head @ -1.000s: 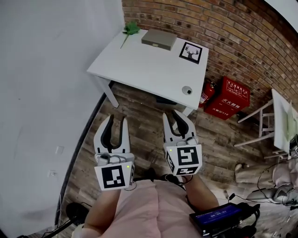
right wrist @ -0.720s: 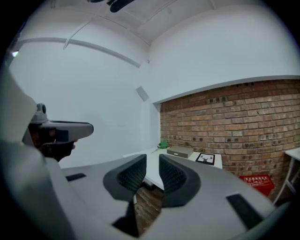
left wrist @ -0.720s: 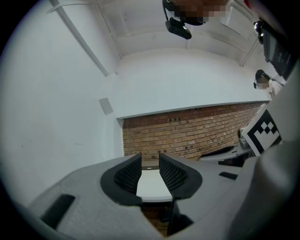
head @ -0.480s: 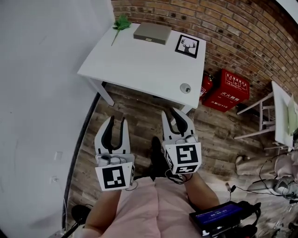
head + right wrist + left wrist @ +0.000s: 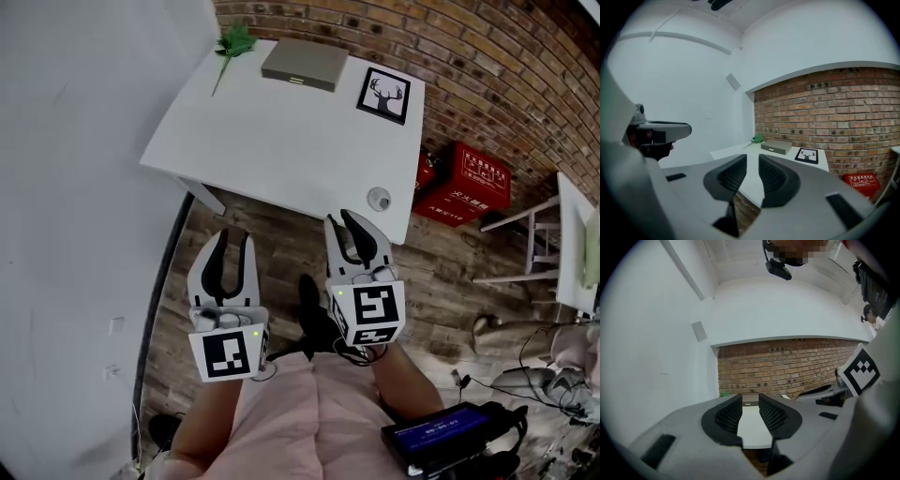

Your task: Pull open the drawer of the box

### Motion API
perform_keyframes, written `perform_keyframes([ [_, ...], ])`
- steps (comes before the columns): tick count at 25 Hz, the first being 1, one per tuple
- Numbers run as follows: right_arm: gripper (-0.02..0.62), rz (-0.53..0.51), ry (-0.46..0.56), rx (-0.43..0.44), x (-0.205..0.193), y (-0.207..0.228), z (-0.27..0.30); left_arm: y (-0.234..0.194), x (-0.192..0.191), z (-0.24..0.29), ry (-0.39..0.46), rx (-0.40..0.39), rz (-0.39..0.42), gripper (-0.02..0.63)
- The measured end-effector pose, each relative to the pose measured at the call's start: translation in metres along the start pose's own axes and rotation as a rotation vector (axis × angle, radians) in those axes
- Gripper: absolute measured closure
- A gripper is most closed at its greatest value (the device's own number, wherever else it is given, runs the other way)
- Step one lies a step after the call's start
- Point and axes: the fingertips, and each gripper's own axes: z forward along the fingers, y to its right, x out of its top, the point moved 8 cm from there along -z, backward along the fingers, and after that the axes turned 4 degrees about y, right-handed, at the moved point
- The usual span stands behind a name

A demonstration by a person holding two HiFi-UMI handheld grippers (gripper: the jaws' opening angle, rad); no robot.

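The flat grey box [image 5: 304, 64] with a drawer in its front lies at the far side of the white table [image 5: 281, 141], close to the brick wall. It also shows in the right gripper view as the grey box [image 5: 776, 147]. Both grippers hang in the air over the wooden floor, short of the table's near edge. My left gripper [image 5: 230, 242] is open and holds nothing. My right gripper [image 5: 347, 223] is open too, its jaws a little narrower, tips near the table's front edge. Through the left gripper's jaws the box [image 5: 751, 402] appears small and far off.
On the table lie a green leafy sprig [image 5: 232, 42], a framed deer picture [image 5: 384, 95] and a small round object [image 5: 378, 198] near the front right corner. A red fire-equipment box [image 5: 473, 186] stands on the floor against the bricks. A white wall runs along the left.
The table has come nearer to both grippers and now sits just ahead of their tips. The grippers keep their spacing, and neither has taken hold of anything.
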Motion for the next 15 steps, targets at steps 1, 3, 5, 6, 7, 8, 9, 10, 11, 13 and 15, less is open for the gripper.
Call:
perform_keyframes([
  [1,0.511,0.0,-0.001,0.002,0.002,0.005,0.012,-0.003,0.0,0.011,-0.002,0.001,0.0,0.491],
  [3,0.512,0.002,-0.003,0.007,0.006,0.013,0.035,-0.011,-0.001,0.033,-0.002,0.004,0.004,0.491],
  [5,0.512,0.005,-0.004,0.013,0.01,0.022,0.058,-0.018,-0.002,0.056,-0.003,0.008,0.016,0.491],
  [6,0.511,0.008,-0.002,0.015,0.012,0.027,0.07,-0.021,-0.003,0.067,-0.01,0.011,0.018,0.491],
  [7,0.512,0.01,-0.001,0.017,0.014,0.032,0.081,-0.023,-0.004,0.077,-0.02,0.015,0.016,0.491],
  [8,0.512,0.013,0.001,0.019,0.016,0.037,0.091,-0.024,-0.004,0.088,-0.028,0.016,0.014,0.491],
  [9,0.512,0.015,0.003,0.021,0.018,0.041,0.1,-0.025,-0.004,0.099,-0.03,0.013,0.013,0.491],
  [10,0.512,0.017,0.008,0.021,0.02,0.046,0.109,-0.025,-0.003,0.109,-0.029,0.009,0.013,0.491],
  [11,0.512,0.018,0.014,0.021,0.023,0.051,0.117,-0.025,-0.002,0.119,-0.025,0.005,0.018,0.492],
  [13,0.514,0.021,0.027,0.019,0.029,0.061,0.131,-0.025,0.002,0.136,-0.012,0.0,0.033,0.492],
  [15,0.514,0.023,0.039,0.012,0.035,0.07,0.141,-0.025,0.007,0.149,-0.003,-0.002,0.037,0.493],
])
